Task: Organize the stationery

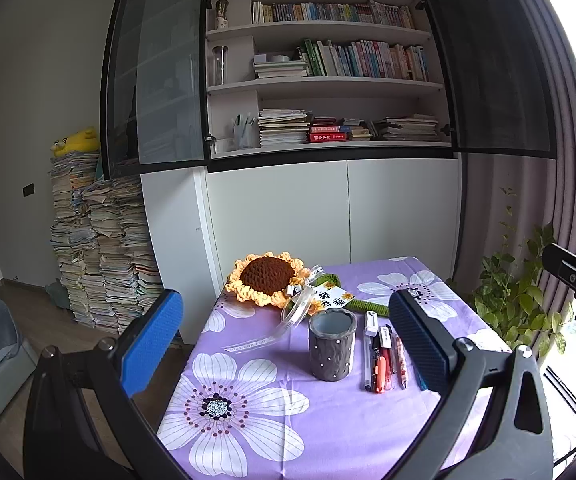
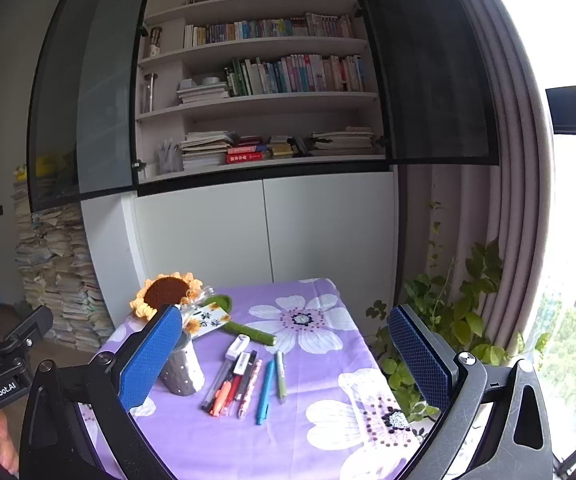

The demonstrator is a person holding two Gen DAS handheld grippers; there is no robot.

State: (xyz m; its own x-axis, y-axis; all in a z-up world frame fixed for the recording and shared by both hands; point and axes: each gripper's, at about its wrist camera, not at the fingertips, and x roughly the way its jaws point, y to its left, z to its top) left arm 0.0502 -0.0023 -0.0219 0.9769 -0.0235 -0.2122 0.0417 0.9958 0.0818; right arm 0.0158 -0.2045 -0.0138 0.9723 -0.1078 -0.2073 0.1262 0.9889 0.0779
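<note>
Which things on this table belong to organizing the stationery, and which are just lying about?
Belongs to the job:
grey pen pot
loose pens
blue pen
green pen

Just lying about:
crocheted sunflower
floral tablecloth

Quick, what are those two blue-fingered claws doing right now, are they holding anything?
Left gripper: open, holding nothing, raised above the table near the grey cup.
Right gripper: open, holding nothing, raised above the pens.

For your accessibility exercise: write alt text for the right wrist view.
Pens lie loose beside a grey pen holder on a purple flowered tablecloth, framed by the open right gripper. A crocheted sunflower lies behind; bookshelves fill the wall.
</note>
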